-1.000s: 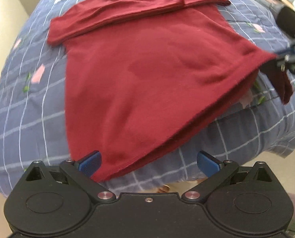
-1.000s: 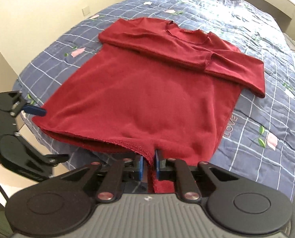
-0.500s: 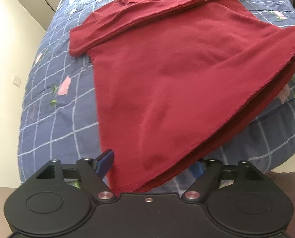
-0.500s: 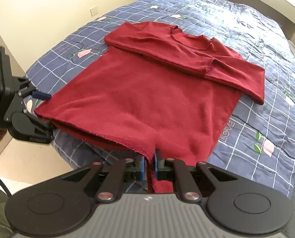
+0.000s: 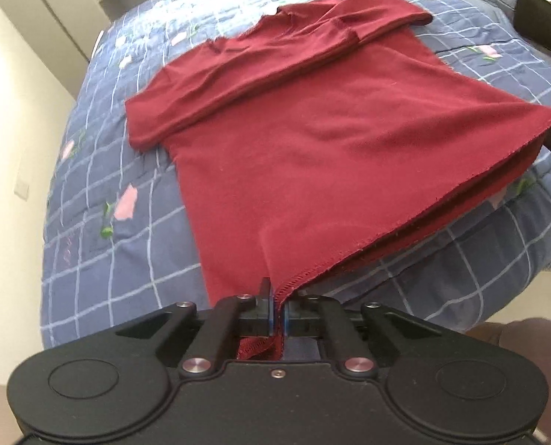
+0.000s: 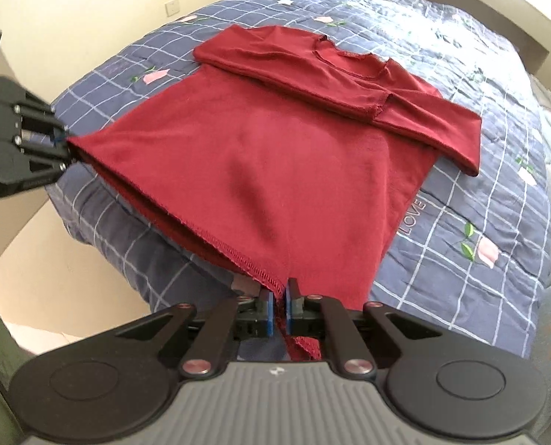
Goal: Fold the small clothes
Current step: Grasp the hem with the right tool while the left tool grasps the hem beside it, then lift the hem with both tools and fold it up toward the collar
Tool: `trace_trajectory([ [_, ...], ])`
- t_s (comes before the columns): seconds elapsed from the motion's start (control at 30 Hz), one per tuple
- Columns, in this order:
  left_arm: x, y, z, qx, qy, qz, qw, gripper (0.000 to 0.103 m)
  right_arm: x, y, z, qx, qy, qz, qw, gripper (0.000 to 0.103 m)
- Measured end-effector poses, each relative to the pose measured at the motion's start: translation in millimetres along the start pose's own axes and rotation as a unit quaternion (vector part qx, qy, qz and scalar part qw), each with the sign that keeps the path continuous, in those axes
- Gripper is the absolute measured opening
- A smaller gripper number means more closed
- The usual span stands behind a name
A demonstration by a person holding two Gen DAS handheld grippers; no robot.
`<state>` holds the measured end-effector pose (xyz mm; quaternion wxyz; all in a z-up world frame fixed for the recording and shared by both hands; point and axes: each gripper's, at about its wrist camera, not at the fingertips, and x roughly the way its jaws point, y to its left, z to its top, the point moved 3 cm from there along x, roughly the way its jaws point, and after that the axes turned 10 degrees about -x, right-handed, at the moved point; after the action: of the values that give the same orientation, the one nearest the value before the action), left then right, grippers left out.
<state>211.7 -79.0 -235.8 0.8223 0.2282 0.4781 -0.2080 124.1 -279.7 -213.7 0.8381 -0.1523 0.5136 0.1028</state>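
shirt: a dark red long-sleeved shirt (image 5: 312, 141) lies front up on the bed, neckline at the far end, hem at the near edge of the mattress.
sleeves: both are folded across the chest and overlap just below the neckline; one cuff (image 6: 468, 155) reaches past the shirt's side onto the quilt.
hem: lifted off the quilt and stretched between the two claws; the upper and lower layers gape apart along it.
left claw (image 5: 278, 317): its jaws have just been closing and now pinch one hem corner between the blue pads; a bit of hem bunches behind the pads. in the right wrist view it (image 6: 58, 141) shows at the left edge, holding that corner.
right claw (image 6: 279, 307): clamped on the other hem corner, a tuft of red cloth hanging behind the pads.
bed: covered by a blue quilt (image 6: 460, 222) with a white grid, pink flowers and the word "love" beside the shirt.
wall: cream, with a pale socket plate (image 6: 172, 7) beyond the bed.
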Motion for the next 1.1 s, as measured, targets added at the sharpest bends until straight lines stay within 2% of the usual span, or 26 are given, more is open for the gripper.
trace_trajectory([
  [0.23,-23.2,-4.2,-7.9,0.016,-0.018,0.004,0.9997,0.004,-25.5,12.6,-8.5,-0.012,-0.002,-0.015,1.0,0.006],
  [0.33,-35.8,-3.6,-12.0,0.007,-0.021,-0.015,0.9996,0.004,-37.9,15.3,-18.0,-0.001,0.001,-0.009,1.0,0.006],
  [0.47,-54.4,-2.5,-26.2,-0.017,-0.023,-0.063,0.9976,0.004,-49.6,17.8,-31.3,0.02,0.007,-0.006,1.0,0.006],
  [0.57,-63.6,-5.2,-39.2,-0.023,-0.022,-0.082,0.9961,0.004,-53.6,14.9,-33.0,0.037,0.005,-0.009,0.999,0.006],
  [0.63,-66.3,-6.0,-43.3,-0.024,-0.022,-0.083,0.996,0.004,-55.4,11.8,-29.4,0.042,0.001,-0.012,0.999,0.006],
  [0.87,-67.1,10.0,-21.6,-0.07,-0.016,-0.1,0.9924,0.004,-54.7,-17.8,8.1,0.012,-0.018,-0.04,0.999,0.007],
  [0.97,-69.3,17.8,0.0,-0.088,-0.016,-0.109,0.9899,0.004,-48.6,-43.4,37.3,-0.003,-0.038,-0.047,0.998,0.007],
  [1.1,-62.3,29.5,44.0,-0.103,-0.019,-0.1,0.9895,0.005,-31.5,-84.9,83.8,-0.041,-0.059,-0.054,0.996,0.007],
])
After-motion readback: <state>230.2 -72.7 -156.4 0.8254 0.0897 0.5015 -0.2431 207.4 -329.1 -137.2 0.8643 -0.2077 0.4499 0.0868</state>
